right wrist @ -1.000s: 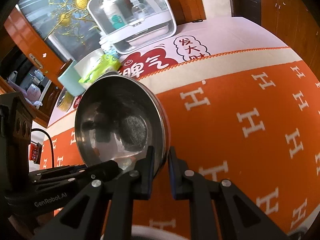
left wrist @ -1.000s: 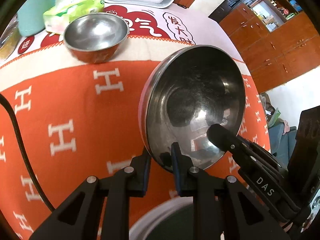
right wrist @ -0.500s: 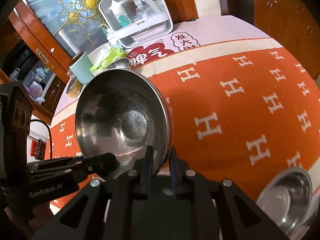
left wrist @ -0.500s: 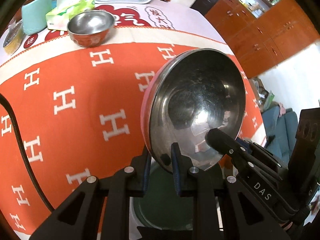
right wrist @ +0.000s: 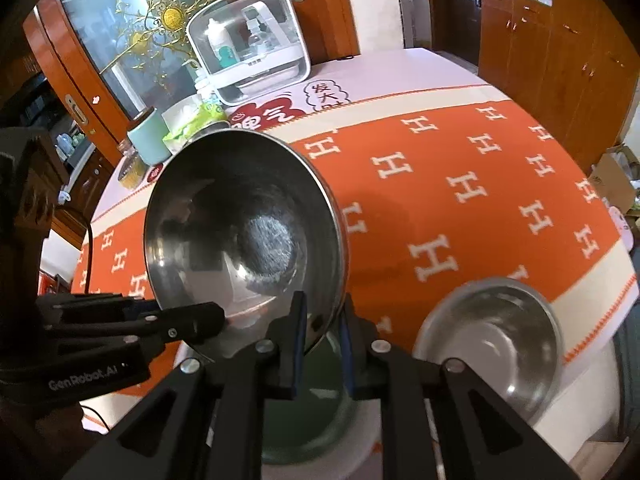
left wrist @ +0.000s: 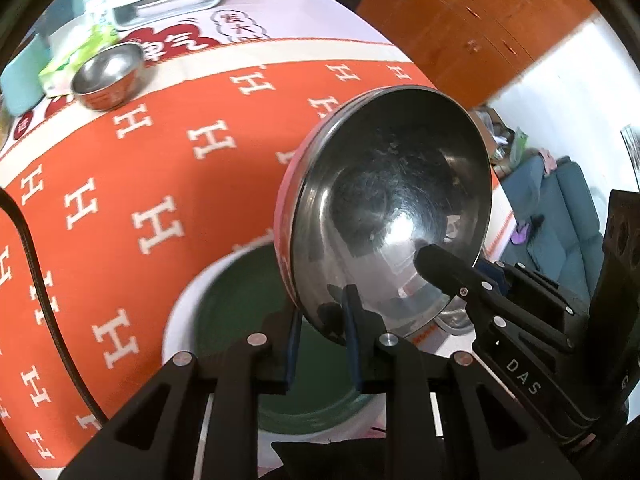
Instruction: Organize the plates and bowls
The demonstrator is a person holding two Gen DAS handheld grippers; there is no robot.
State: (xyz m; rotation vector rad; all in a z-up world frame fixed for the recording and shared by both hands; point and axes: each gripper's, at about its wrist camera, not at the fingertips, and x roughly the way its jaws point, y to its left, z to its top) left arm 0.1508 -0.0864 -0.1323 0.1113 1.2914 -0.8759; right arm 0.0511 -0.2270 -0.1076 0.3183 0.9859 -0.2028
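**Both tools on one steel bowl, held over green plate**

Surface (left wrist: 168,168): orange cloth with white H pattern, cream border. Far left, a mint cup (right wrist: 150,140), tissue pack (left wrist: 68,64) and small bowl (left wrist: 108,76); behind them a clear box (right wrist: 248,60). Wooden cabinets (left wrist: 460,28) to the right. Left tool (left wrist: 320,344) narrow, clamped on the big bowl's (left wrist: 392,208) near rim; bowl tilted on edge above the plate (left wrist: 240,304). Right tool (right wrist: 322,344) narrow, pinching the same rim. Far right, another bowl (right wrist: 492,328) at the surface edge.
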